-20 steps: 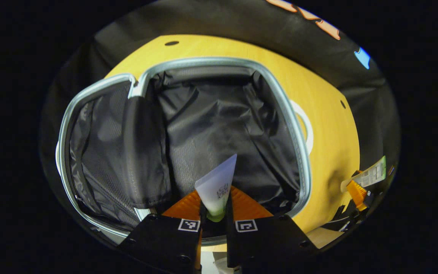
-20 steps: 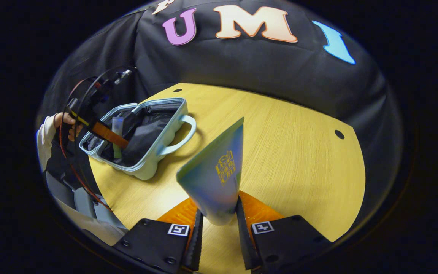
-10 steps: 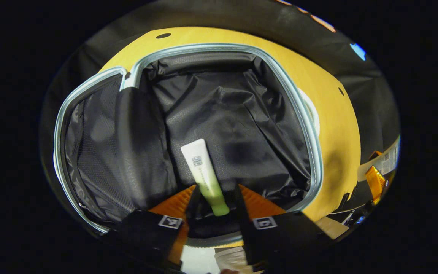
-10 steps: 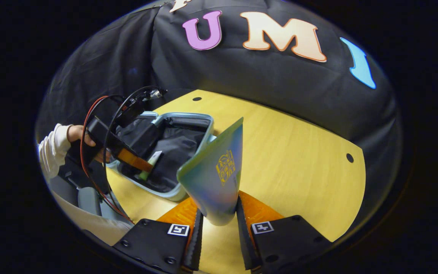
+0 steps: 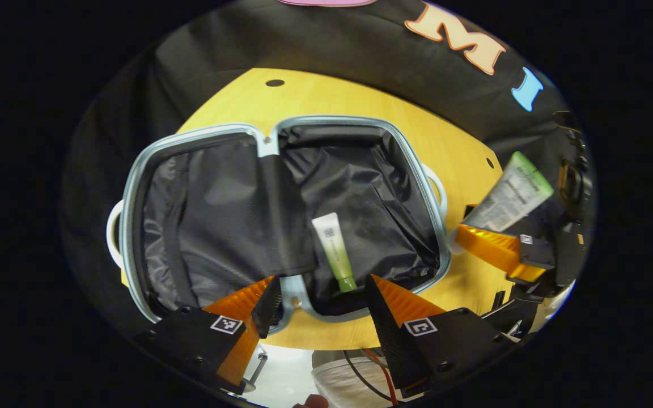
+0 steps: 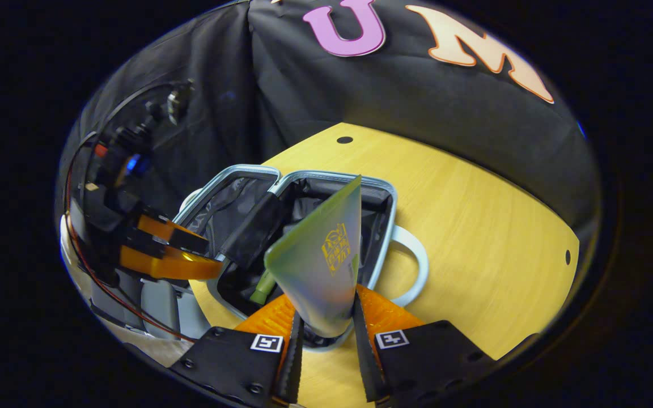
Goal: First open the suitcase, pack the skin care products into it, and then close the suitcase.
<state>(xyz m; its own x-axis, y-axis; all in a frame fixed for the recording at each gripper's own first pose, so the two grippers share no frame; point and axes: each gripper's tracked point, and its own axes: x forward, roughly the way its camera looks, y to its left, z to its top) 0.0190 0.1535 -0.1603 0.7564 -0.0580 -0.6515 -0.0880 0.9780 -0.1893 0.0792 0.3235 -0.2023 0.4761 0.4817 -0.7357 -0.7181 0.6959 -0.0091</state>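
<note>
Suitcase (image 5: 428,187) open at frame center, small tube (image 5: 335,252) inside. Left gripper (image 5: 321,309) fingers apart, empty. Right gripper (image 6: 323,334) fingers clamped on large tube (image 6: 321,260), upright, just before the right compartment.

Left gripper (image 5: 318,294) has opened and drawn back from the suitcase (image 5: 417,170) — its small tube (image 5: 335,252) now lies inside; right gripper (image 6: 323,334) has carried the larger tube (image 6: 321,260) over the suitcase.

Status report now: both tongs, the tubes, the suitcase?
Left tongs open, empty. Right tongs shut on big tube above open suitcase. Small green-capped tube lies inside. Nothing in the way.
</note>
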